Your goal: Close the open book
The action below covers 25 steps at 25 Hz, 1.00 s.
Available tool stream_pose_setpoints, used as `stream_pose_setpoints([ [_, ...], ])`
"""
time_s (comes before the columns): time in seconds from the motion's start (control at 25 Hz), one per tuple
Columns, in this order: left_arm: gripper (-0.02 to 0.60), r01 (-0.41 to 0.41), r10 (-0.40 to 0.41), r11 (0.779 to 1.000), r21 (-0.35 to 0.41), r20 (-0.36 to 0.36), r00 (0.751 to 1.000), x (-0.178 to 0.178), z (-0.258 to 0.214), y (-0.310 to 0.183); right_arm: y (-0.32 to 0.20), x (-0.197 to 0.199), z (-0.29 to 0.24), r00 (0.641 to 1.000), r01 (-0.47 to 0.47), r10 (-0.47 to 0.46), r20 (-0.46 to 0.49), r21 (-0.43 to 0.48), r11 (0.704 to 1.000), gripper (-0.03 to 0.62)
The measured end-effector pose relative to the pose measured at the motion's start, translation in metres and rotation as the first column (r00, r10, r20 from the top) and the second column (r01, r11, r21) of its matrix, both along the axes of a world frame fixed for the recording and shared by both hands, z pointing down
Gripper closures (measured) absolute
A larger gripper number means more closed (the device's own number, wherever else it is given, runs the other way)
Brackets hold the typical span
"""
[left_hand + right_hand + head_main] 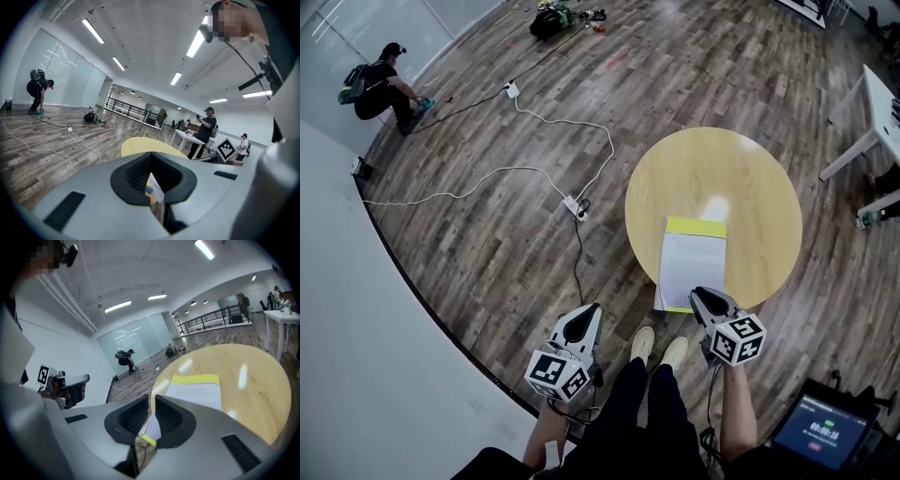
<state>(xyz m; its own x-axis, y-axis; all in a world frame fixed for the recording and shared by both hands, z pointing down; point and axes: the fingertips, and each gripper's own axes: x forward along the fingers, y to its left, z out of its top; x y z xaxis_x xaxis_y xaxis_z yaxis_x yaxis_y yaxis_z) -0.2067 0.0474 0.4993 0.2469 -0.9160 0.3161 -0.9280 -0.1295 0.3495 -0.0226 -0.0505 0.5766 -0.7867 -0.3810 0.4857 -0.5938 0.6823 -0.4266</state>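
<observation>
The book [692, 267] lies flat on the round wooden table [750, 178], a white printed page facing up. A yellow strip shows along its far edge, and its near corner juts past the table's rim. My right gripper [701, 296] hovers just above the book's near edge. Its jaws stand a narrow slit apart, with nothing pressed between them. In the right gripper view [152, 397] the book [197, 391] stretches out ahead. My left gripper [589, 311] hangs over the floor left of the table, its tips [150, 154] together.
White cables and a power strip [575, 206] run across the wooden floor left of the table. A white table [881, 108] stands at the right and a screen [825, 429] at the bottom right. A person [382, 86] crouches far left. My shoes [658, 349] touch the table's near side.
</observation>
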Motion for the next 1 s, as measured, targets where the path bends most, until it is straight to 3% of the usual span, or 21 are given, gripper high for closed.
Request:
stream_pose_setpoints([
  [0.04,0.583,-0.012,0.012,1.000,0.011,0.004,1.000,0.004,-0.007,-0.004,-0.005,0.007,-0.012,0.999,-0.030,0.029,0.013,0.033,0.999,0.562],
  [0.12,0.583,-0.034,0.034,0.999,0.034,0.012,0.999,0.010,-0.018,-0.012,-0.015,0.021,-0.033,0.997,-0.074,0.072,0.032,0.087,0.993,0.584],
  [0.52,0.583,-0.154,0.148,0.977,0.146,0.051,0.988,0.060,-0.071,-0.052,-0.027,0.083,-0.107,0.984,-0.177,0.169,0.056,0.200,0.964,0.589],
  [0.84,0.583,-0.240,0.219,0.936,0.257,0.106,0.970,0.098,-0.132,-0.080,-0.017,0.119,-0.186,0.969,-0.227,0.247,0.001,0.400,0.888,0.589],
  [1.0,0.583,-0.280,0.250,0.912,0.299,0.136,0.959,0.120,-0.153,-0.087,-0.016,0.137,-0.212,0.959,-0.267,0.282,0.034,0.438,0.858,0.589],
])
